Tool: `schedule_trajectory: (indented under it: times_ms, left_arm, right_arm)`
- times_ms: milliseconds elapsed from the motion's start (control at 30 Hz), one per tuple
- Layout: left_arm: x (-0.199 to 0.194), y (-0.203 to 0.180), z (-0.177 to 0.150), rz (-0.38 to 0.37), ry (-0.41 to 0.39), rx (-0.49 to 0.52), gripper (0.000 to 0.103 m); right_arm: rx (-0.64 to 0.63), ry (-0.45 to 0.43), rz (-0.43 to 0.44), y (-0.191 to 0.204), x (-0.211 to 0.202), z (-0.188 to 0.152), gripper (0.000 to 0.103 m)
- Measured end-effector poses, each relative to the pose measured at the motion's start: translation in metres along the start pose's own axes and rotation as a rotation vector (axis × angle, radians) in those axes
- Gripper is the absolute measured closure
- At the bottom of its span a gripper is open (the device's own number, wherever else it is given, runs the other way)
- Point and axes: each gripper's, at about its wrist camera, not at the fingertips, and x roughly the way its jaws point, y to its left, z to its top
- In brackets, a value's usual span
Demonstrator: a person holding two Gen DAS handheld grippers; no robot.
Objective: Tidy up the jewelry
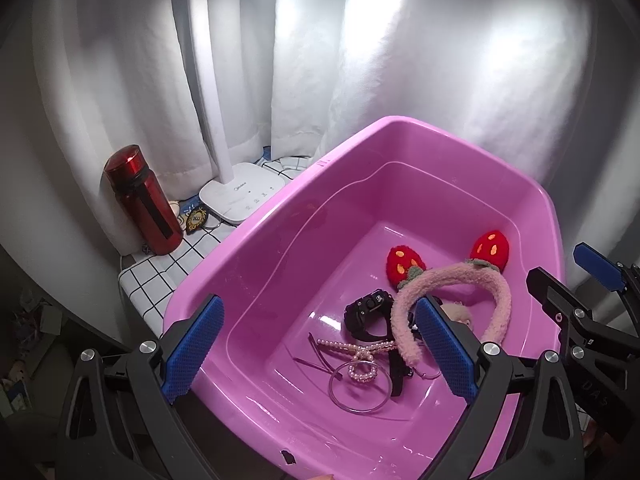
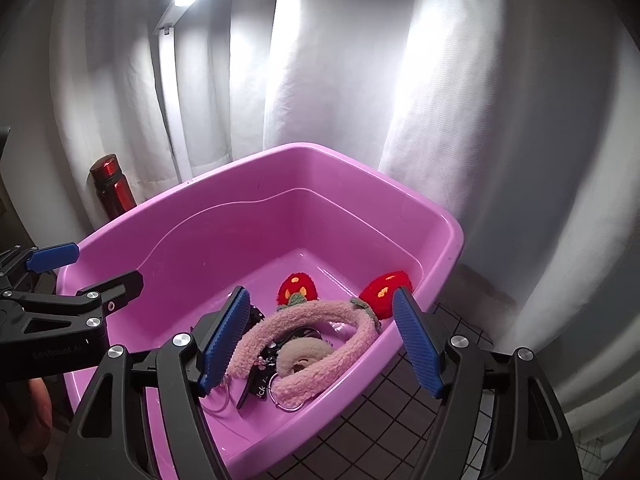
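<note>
In the tub [image 1: 256,248] the headband [image 1: 452,280] lies behind the ring [image 1: 334,394]; a bottle [image 1: 142,200] stands left of it.

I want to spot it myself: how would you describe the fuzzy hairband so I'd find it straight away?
Look into the big pink plastic tub on the checked tablecloth. In the pile on its floor, on the side away from the red metal bottle, lies the fluffy pale-pink headband. It alone carries two red knitted strawberries on top.

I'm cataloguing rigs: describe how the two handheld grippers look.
Both match: the left gripper and right gripper have black angular frames with triangular cutouts, silver round bolts, and blue ribbed pads on each finger. Faint lettering marks one frame. No cables visible.
</note>
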Motion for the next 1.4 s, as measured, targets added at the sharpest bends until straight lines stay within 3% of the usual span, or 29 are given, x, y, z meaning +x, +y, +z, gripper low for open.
schedule_trajectory:
  times_ms: [1400]
  left_arm:
    - [-0.014,-0.003,-0.014,-0.013,0.038,-0.046,0.008]
  right_arm:
    - [-0.034,-0.004,-0.011,0.001,-0.032,-0.019,0.032]
